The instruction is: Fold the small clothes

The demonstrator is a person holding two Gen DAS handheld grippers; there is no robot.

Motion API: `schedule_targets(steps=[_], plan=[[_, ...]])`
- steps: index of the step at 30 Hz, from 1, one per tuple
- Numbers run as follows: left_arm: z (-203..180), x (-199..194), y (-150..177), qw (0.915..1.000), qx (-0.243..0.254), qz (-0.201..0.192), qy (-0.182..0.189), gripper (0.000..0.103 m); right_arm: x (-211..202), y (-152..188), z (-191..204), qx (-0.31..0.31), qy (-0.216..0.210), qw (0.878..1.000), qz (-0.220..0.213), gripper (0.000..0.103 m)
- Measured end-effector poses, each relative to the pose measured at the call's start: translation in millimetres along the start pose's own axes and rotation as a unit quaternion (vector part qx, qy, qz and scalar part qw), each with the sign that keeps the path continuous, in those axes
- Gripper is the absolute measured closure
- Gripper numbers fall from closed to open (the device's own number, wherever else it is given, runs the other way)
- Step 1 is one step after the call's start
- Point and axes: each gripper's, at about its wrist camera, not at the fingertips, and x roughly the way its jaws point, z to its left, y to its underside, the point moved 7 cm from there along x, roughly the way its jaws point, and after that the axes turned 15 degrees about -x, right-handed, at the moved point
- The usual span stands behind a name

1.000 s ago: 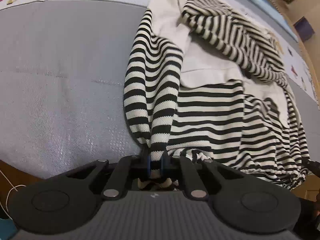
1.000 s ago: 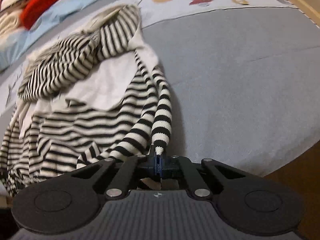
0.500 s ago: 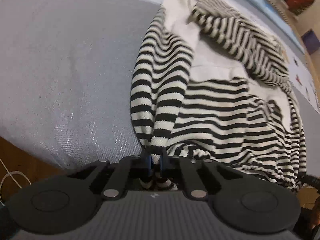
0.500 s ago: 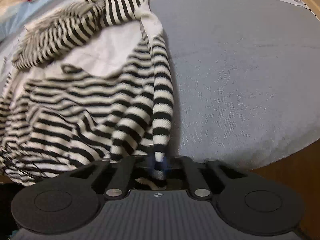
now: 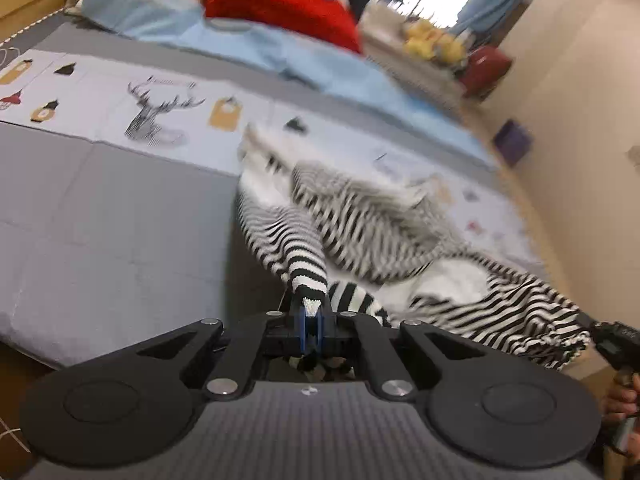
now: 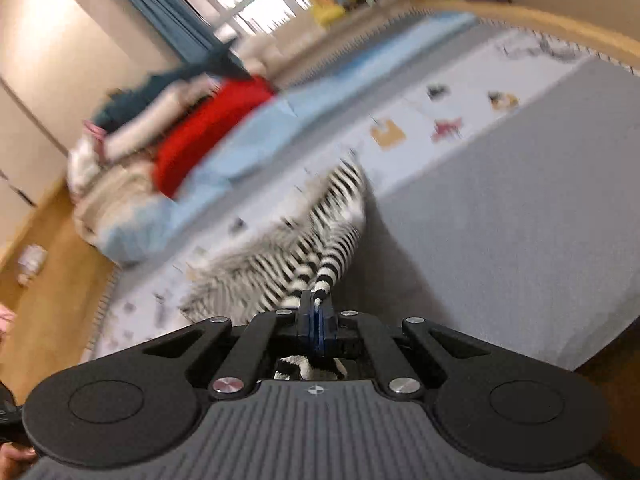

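A black-and-white striped top (image 5: 372,220) with white panels lies on the grey bed cover (image 5: 100,220), partly lifted at its near end. My left gripper (image 5: 310,322) is shut on one striped sleeve cuff (image 5: 308,276). My right gripper (image 6: 318,326) is shut on the other striped cuff (image 6: 324,284), and the striped top (image 6: 280,264) stretches away from it, blurred. The right gripper's body shows at the left wrist view's right edge (image 5: 616,344). Cuff ends poke out behind both pairs of jaws.
A printed white strip (image 5: 160,120) and light blue sheet (image 5: 320,56) run across the bed behind the top. A red cushion (image 5: 280,12) and piled bedding (image 6: 120,152) sit at the far end. The bed's wooden edge (image 6: 540,24) and floor (image 6: 48,280) show.
Both grippers have tilted up and lifted, pulling the sleeves off the bed cover. The views now look along the bed to the far room instead of down at the top.
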Motion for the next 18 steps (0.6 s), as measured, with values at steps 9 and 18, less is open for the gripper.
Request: schedule_targets(steps=[9, 18], plan=[[-9, -21, 3, 0.9995, -0.002, -0.027, 0.015, 0.098, -63, -13, 5, -0.025, -0.015, 0.996, -0.087, 0.102], [0, 105, -70, 0.9989, 0.002, -0.033, -0.034, 0.098, 56, -38, -19, -0.013, 0.041, 0.998, -0.036, 0.102]])
